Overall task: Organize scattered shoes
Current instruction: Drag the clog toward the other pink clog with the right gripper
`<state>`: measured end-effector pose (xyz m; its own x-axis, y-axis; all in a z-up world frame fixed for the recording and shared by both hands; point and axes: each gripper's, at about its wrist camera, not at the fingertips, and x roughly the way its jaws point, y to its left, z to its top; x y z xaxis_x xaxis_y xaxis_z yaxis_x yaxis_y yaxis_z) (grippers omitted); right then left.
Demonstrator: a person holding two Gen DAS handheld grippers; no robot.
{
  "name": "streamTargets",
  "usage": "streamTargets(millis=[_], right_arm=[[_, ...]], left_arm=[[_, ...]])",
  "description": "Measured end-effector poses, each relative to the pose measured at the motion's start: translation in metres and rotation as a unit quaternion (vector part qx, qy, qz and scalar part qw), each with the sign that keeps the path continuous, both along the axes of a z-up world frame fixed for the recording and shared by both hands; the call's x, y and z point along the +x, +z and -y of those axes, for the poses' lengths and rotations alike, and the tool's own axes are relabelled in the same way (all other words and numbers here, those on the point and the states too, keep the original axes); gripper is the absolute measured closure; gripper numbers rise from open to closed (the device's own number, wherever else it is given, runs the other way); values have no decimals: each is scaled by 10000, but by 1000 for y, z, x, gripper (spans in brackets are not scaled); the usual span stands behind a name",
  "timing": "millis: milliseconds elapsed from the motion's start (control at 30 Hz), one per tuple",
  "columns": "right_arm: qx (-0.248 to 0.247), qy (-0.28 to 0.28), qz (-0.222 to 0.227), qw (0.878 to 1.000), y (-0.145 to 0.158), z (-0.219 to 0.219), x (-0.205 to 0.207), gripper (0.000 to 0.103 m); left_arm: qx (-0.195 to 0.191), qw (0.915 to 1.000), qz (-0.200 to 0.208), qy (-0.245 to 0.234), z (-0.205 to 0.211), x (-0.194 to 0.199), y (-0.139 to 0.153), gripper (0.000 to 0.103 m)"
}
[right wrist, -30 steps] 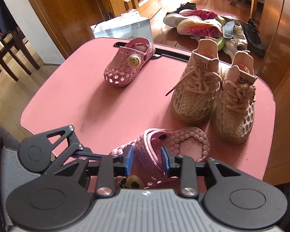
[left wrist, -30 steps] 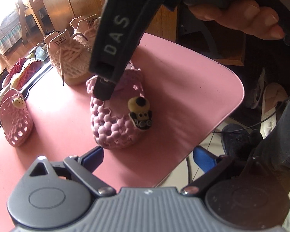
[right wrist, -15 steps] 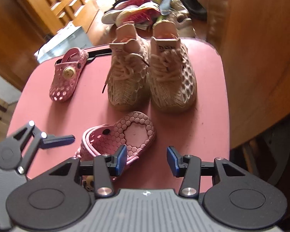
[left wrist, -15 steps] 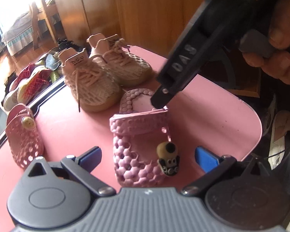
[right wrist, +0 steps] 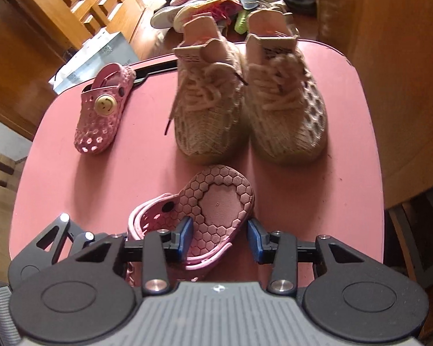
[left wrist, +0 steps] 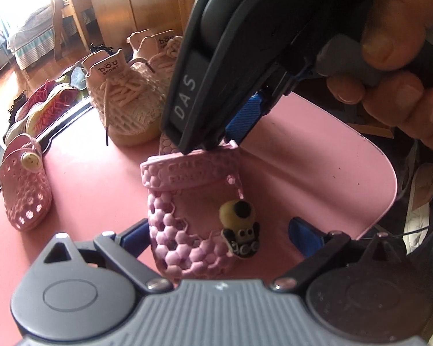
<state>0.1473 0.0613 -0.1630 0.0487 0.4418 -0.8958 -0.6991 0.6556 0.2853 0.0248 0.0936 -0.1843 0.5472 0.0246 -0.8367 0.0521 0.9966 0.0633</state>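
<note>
A pink clog with a bee charm lies on the pink table, toe toward my left gripper. That gripper is open, its blue pads on either side of the toe. From above, my right gripper straddles the clog's heel; it is open, the left pad at the heel's edge and the right pad a little clear of it. The matching clog with a smiley charm sits at the table's far left. A pair of beige knit sneakers stands side by side behind the near clog.
A pile of shoes lies on the wooden floor beyond the table, next to a white box. A black strip runs along the far table edge. Wooden cabinets stand behind. A hand holds the right gripper.
The right gripper let go of the clog's strap, opened, and came down around the heel. The clog turned toe-first toward the left gripper, which has moved closer around it.
</note>
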Motion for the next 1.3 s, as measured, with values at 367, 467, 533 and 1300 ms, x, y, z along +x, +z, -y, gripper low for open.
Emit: streamTargets(millis=[367, 467, 533, 1300], right_arm=[[-4, 630, 352, 9974, 6, -15, -22, 74], [-8, 615, 227, 9978, 4, -13, -23, 74], [42, 583, 137, 9982, 2, -11, -23, 73], [433, 811, 635, 9937, 25, -51, -31, 87]], left_arm=[[51, 9995, 58, 296, -1, -13, 9, 28], [56, 9995, 35, 294, 4, -21, 11, 28], [57, 9993, 53, 364, 5, -24, 11, 28], [109, 9917, 372, 1225, -29, -23, 25, 29]])
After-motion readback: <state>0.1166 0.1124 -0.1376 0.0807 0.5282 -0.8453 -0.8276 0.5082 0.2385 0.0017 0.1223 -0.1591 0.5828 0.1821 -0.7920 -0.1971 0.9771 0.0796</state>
